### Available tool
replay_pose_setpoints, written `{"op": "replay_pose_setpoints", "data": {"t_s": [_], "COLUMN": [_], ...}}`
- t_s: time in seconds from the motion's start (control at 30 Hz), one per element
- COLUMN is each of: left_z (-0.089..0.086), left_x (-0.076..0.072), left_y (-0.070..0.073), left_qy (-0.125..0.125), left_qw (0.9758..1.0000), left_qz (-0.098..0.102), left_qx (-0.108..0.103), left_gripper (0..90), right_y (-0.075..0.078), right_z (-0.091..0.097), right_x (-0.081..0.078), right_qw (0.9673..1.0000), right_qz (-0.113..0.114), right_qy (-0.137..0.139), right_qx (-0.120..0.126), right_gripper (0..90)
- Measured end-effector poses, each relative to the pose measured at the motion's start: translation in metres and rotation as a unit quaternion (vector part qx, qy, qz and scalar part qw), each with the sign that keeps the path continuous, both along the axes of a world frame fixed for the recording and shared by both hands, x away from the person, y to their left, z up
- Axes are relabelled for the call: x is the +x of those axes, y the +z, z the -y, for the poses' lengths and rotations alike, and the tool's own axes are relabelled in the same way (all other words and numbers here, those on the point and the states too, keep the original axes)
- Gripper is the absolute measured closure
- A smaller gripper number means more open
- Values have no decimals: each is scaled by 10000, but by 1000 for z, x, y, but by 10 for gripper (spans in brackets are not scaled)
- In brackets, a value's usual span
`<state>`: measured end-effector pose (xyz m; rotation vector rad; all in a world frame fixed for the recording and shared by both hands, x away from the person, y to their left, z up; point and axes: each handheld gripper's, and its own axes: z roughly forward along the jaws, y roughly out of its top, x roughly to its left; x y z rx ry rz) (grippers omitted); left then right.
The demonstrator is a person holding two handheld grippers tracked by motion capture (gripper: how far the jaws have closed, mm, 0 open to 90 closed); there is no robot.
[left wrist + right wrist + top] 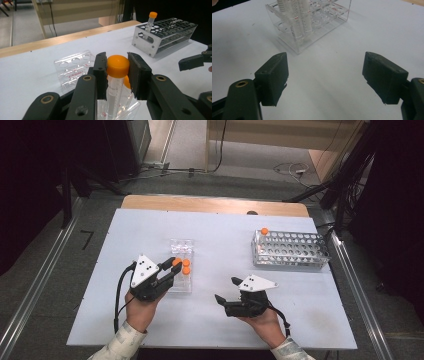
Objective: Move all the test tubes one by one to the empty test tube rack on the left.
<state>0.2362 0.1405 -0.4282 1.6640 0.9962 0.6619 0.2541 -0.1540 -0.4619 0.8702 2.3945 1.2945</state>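
The left gripper (117,72) is clenched on the orange cap of a capped tube (116,82) that stands upright in the clear rack (181,267), at about seven o'clock of the tabletop's (225,230) middle. The tube looks light, stiff and smooth-walled plastic, likely slippery lower down; the ridged cap seems the surer place to hold, lifting straight up so the light rack does not tip. The right gripper (325,75) hangs released near five o'clock, and the metal rack (290,251) stands at two o'clock.
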Motion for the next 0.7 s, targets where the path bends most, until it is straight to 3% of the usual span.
{"op": "replay_pose_setpoints", "data": {"t_s": [0.7], "left_z": [4], "left_x": [-2], "left_y": [-6], "left_qy": [9], "left_qw": [9999], "left_qz": [-50], "left_qx": [106], "left_gripper": [653], "right_y": [-1], "right_z": [-1], "right_x": [0], "right_qw": [10000], "right_qz": [16], "right_qy": [40], "right_qx": [-38], "right_gripper": [196]}}
